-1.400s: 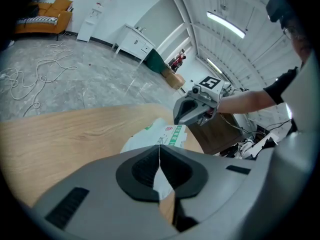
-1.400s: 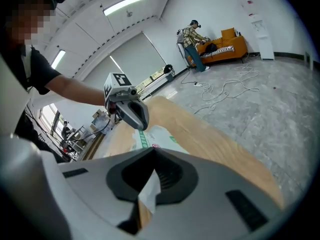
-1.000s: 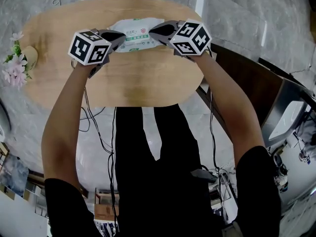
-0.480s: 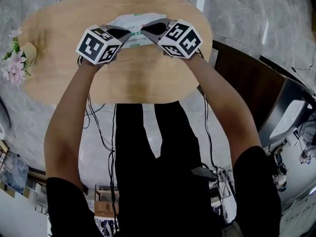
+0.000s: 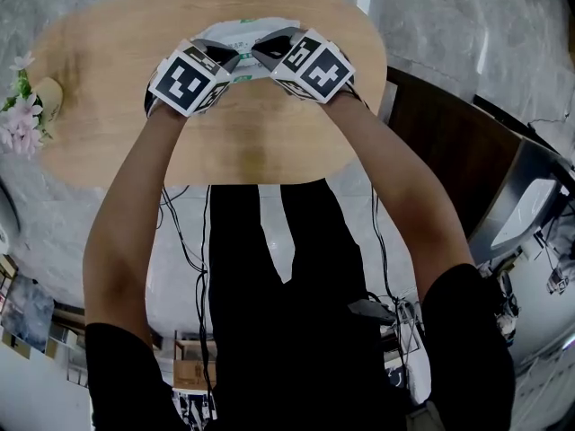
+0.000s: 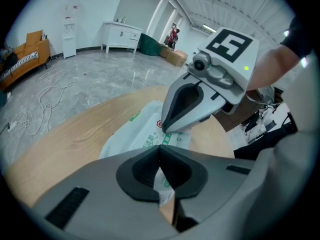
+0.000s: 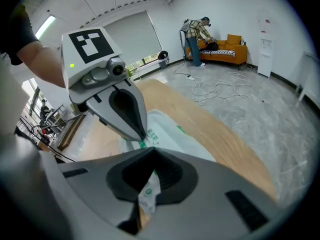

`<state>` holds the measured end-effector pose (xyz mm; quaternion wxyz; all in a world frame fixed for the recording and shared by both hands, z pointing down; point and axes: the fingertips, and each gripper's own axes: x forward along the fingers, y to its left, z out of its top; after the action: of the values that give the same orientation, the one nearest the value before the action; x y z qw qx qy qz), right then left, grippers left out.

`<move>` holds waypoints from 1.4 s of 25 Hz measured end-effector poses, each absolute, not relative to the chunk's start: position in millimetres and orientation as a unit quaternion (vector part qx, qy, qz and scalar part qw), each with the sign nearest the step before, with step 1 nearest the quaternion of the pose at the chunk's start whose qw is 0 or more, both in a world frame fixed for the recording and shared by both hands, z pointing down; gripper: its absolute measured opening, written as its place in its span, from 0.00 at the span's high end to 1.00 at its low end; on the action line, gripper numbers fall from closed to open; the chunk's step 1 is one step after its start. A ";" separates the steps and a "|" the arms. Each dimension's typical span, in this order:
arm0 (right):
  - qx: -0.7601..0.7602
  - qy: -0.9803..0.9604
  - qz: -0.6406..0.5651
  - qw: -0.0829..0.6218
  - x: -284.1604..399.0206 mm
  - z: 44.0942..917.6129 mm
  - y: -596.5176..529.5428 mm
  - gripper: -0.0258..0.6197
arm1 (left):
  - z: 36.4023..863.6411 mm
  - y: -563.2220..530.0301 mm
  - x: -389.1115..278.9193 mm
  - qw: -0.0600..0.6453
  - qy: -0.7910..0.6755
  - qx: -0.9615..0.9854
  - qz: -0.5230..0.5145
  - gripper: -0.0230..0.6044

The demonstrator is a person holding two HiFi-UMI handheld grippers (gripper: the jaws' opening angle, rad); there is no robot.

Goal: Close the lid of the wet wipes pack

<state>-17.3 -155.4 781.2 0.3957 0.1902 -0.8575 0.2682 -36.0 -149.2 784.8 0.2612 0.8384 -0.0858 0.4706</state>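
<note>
White wet wipes pack (image 5: 235, 30) on wooden table (image 5: 108, 61), left tongs (image 6: 160, 146) closed, right tongs (image 7: 152, 149) closed

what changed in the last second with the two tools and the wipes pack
Both tools slid toward each other: the left tool moved right, the right tool moved left, and their tips now nearly meet over the middle of the wet wipes pack, covering more of it. Nothing was visibly taken hold of or let go. The pack, the table and the flowers at its left edge stayed put.
</note>
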 end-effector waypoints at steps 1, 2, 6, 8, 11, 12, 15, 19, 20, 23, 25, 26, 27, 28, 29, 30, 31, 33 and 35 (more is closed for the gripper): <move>0.195 -0.856 0.265 0.399 -17.9 781.8 -155.8 0.94 | 785.5 -149.3 -34.1 0.257 -0.086 0.837 0.475 0.94; 0.200 -0.854 0.259 0.403 -18.5 782.2 -156.2 0.94 | 786.2 -149.4 -31.3 0.254 -0.086 0.836 0.479 0.94; 0.213 -0.849 0.255 0.410 -18.6 784.6 -154.7 0.95 | 788.9 -146.9 -15.3 0.230 -0.080 0.836 0.491 0.94; 0.210 -0.852 0.268 0.398 -18.2 783.3 -154.9 0.94 | 787.3 -145.6 -14.9 0.239 -0.081 0.836 0.488 0.94; 0.214 -0.857 0.282 0.374 -12.4 776.8 -156.2 0.94 | 781.2 -147.1 -17.2 0.255 -0.095 0.843 0.464 0.94; 0.220 -0.858 0.285 0.366 -9.8 772.7 -156.0 0.94 | 777.8 -147.3 -19.1 0.257 -0.101 0.847 0.454 0.94; 0.234 -0.862 0.290 0.343 -4.5 751.4 -152.6 0.94 | 758.3 -148.6 -27.0 0.272 -0.124 0.861 0.412 0.94; 0.240 -0.876 0.281 0.310 -4.3 697.4 -144.2 0.94 | 705.0 -152.4 -34.4 0.290 -0.167 0.878 0.341 0.94; 0.240 -0.882 0.275 0.298 -5.0 677.7 -142.9 0.94 | 686.3 -152.9 -34.7 0.290 -0.175 0.884 0.323 0.94; 0.245 -0.903 0.247 0.252 -4.3 603.7 -144.4 0.94 | 622.0 -153.6 -32.3 0.264 -0.188 0.904 0.280 0.94; 0.248 -0.917 0.228 0.215 -1.7 548.2 -144.2 0.94 | 575.9 -152.0 -30.8 0.245 -0.197 0.915 0.254 0.94; 0.248 -0.923 0.216 0.200 -1.0 520.7 -140.9 0.94 | 552.4 -148.9 -31.0 0.238 -0.202 0.919 0.242 0.94; 0.246 -0.929 0.204 0.186 -0.3 493.3 -135.7 0.94 | 528.4 -144.3 -31.3 0.231 -0.207 0.922 0.230 0.94; 0.243 -0.935 0.190 0.174 0.8 465.7 -129.2 0.94 | 504.0 -138.8 -30.9 0.224 -0.213 0.926 0.218 0.94; 0.238 -0.941 0.174 0.163 2.8 437.7 -121.7 0.94 | 478.9 -132.5 -29.2 0.216 -0.219 0.929 0.206 0.94; 0.233 -0.947 0.157 0.153 5.7 409.6 -113.1 0.94 | 453.4 -125.8 -26.4 0.208 -0.225 0.932 0.193 0.94; 0.228 -0.953 0.139 0.143 9.1 381.5 -104.6 0.94 | 427.4 -119.6 -23.0 0.200 -0.231 0.935 0.180 0.94; 0.216 -0.964 0.099 0.122 15.3 326.0 -93.4 0.94 | 374.8 -114.0 -17.2 0.176 -0.245 0.941 0.150 0.94; 0.202 -0.973 0.060 0.097 19.2 272.7 -85.1 0.94 | 323.7 -110.9 -14.8 0.153 -0.260 0.946 0.117 0.94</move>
<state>19.2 -85.1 272.7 0.0969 0.2016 -0.9728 0.0600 -14.8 -110.9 323.7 0.1526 0.9462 -0.2603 0.1171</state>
